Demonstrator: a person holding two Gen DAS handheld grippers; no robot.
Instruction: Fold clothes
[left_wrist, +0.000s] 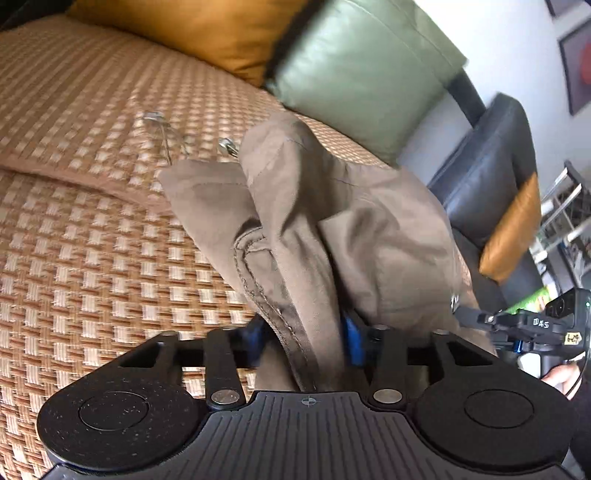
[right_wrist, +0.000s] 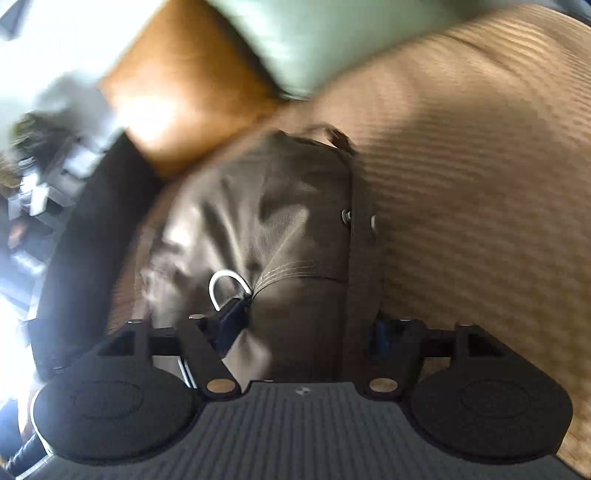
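A khaki-brown pair of trousers hangs bunched up over the woven sofa seat. My left gripper is shut on a thick stitched fold of it, which fills the gap between the blue pads. At the right edge of that view, my right gripper bites into the same cloth. In the blurred right wrist view, the trousers show a waistband with a metal snap. There my right gripper is shut on the cloth near the waistband.
A wire clip hanger lies on the seat beyond the trousers. An orange cushion and a green cushion lean at the back. A dark armchair with another orange cushion stands to the right. A white cable loop curls by my right gripper's left finger.
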